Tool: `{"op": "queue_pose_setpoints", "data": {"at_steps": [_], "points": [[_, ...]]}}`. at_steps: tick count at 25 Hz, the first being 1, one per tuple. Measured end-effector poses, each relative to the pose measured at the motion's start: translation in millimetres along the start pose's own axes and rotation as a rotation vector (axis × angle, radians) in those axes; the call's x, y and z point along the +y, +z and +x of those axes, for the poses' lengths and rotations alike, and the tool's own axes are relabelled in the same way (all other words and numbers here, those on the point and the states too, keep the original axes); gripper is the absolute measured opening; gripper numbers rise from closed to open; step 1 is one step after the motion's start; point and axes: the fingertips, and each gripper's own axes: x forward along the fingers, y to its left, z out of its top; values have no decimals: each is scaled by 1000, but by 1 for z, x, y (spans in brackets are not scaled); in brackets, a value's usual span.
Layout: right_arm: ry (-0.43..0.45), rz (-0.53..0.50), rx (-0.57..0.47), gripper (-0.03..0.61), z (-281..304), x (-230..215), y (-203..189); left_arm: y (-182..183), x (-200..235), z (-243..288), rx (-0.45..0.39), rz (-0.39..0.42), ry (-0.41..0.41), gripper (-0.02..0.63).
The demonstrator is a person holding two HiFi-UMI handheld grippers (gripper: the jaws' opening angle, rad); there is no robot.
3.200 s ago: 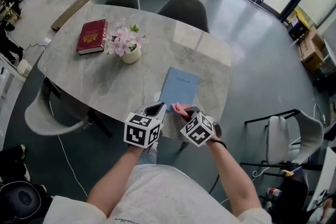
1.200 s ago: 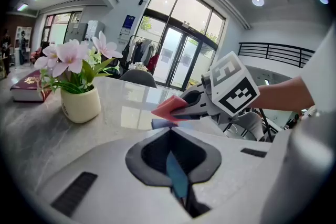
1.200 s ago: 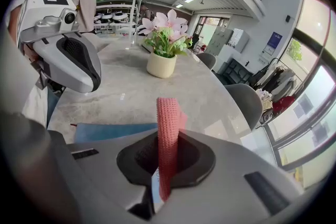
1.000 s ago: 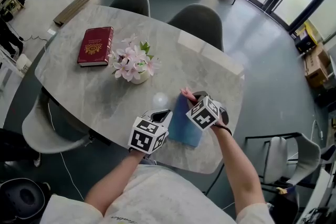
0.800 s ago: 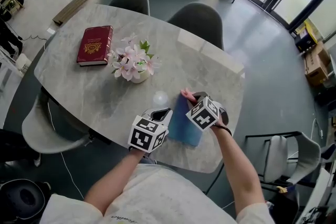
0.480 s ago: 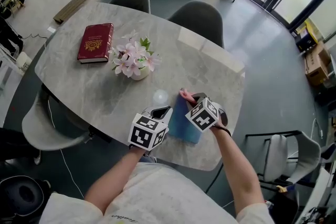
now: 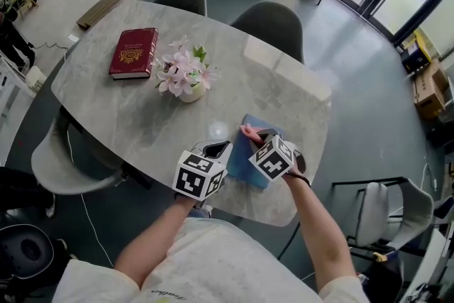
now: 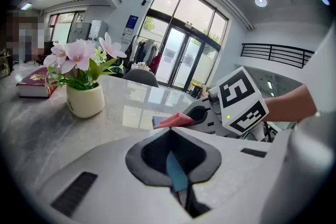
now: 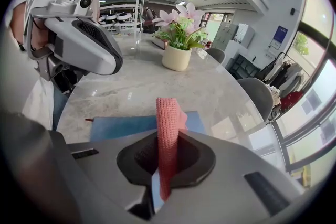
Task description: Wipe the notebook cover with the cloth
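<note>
A thin blue notebook (image 7: 250, 156) lies flat near the front edge of the grey marble table (image 7: 128, 110). My left gripper (image 7: 218, 148) is shut on the notebook's left edge; in the left gripper view a blue strip (image 8: 176, 176) shows between the jaws of the left gripper (image 8: 173, 162). My right gripper (image 7: 257, 136) is shut on a pink knitted cloth (image 7: 248, 131), which rests on the cover. In the right gripper view the cloth (image 9: 167, 128) stands up out of the right gripper (image 9: 165, 162) above the notebook (image 9: 126, 126). The cover under the cloth is hidden.
A white vase of pink flowers (image 7: 186, 78) stands mid-table, with a dark red book (image 7: 133, 52) beyond it at the left. Two grey chairs (image 7: 268, 18) are pushed in on the far side. A pale chair (image 7: 60, 156) sits at the table's left end.
The right gripper has drawn the cloth back a little toward me, so more of the notebook's far end shows. The left gripper has kept its hold.
</note>
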Motion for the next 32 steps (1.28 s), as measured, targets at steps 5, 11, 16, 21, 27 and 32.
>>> {"op": "queue_pose_setpoints", "data": {"at_steps": [5, 11, 16, 21, 27, 32], "points": [[16, -3, -8, 14, -4, 14, -3, -3, -5, -7, -9, -3, 11, 8], [32, -9, -17, 15, -10, 33, -6, -7, -11, -18, -21, -5, 24, 8], [43, -14, -20, 15, -15, 49, -9, -12, -14, -27, -31, -9, 36, 8], [55, -22, -24, 15, -22, 66, -12, -16, -22, -37, -40, -12, 41, 8], [68, -40, -23, 15, -27, 87, -16, -24, -27, -49, -52, -22, 52, 8], [78, -55, -25, 14, -32, 102, -17, -32, -30, -60, -58, -29, 68, 8]]}}
